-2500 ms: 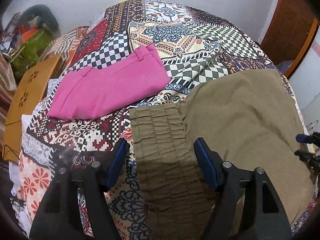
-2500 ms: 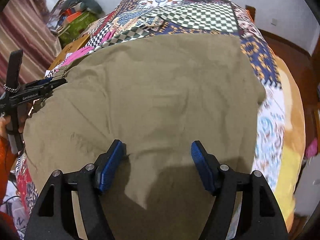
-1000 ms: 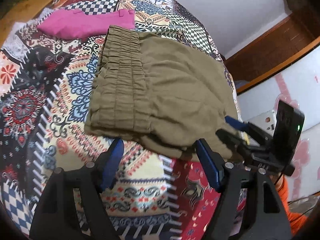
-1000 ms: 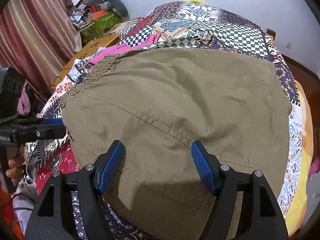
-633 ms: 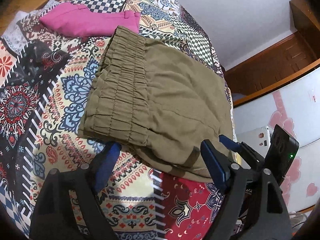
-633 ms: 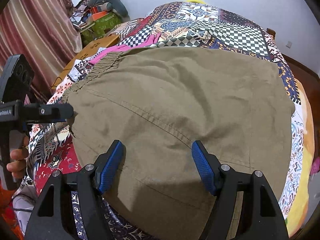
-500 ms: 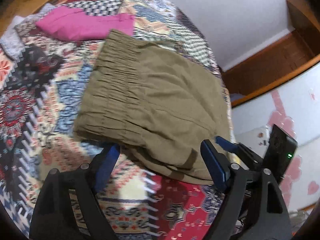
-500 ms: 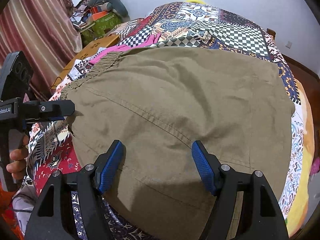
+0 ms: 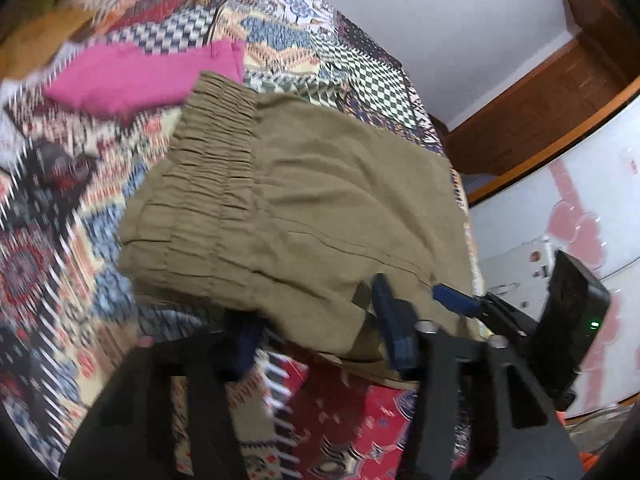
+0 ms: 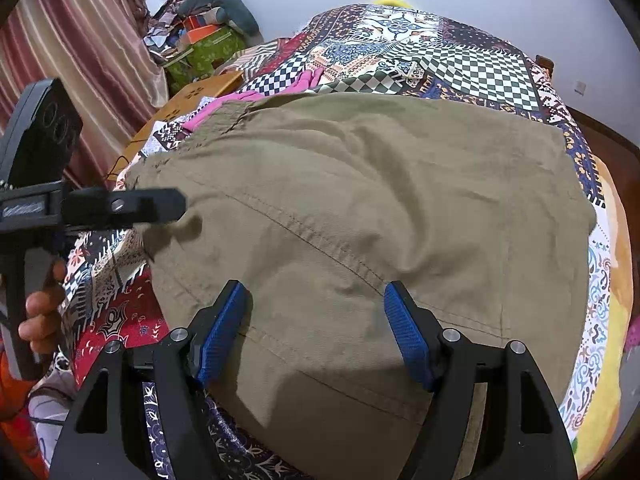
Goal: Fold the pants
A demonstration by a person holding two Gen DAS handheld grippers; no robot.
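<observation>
Left wrist view: the left gripper (image 9: 320, 328) has its blue ribbed pads spread wide, straddling the near edge of the olive pants (image 9: 304, 208). The fabric lies between the pads with no pinch on it. The pants are a matte woven cloth, folded into a broad, roughly rectangular slab directly ahead of this gripper. Their gathered elastic waistband (image 9: 208, 168) forms puckered ridges along the slab's left side, and the smoother cloth, crossed by one stitched seam, stretches away to the right, so the long axis runs left to right across the view. A folded magenta garment (image 9: 140, 76), smooth and flat, lies ahead and to the left, touching the waistband's far end. Under everything is a patchwork bedspread (image 9: 60, 240) of checks and florals, blurred here. The right gripper (image 9: 460, 304) pokes in from the right, its blue tips at the pants' near right corner.

Right wrist view: the right gripper (image 10: 316, 332) hovers with jaws wide apart over the pants (image 10: 380, 208), which fill the space ahead of it. A stitched seam runs diagonally from ahead-left down to the right pad. Soft creases ripple the cloth. The waistband (image 10: 224, 116) sits far ahead to the left. The left gripper (image 10: 168, 204) reaches in from the left at the pants' edge; from here I cannot tell its opening. The bedspread (image 10: 440, 56) extends beyond.
</observation>
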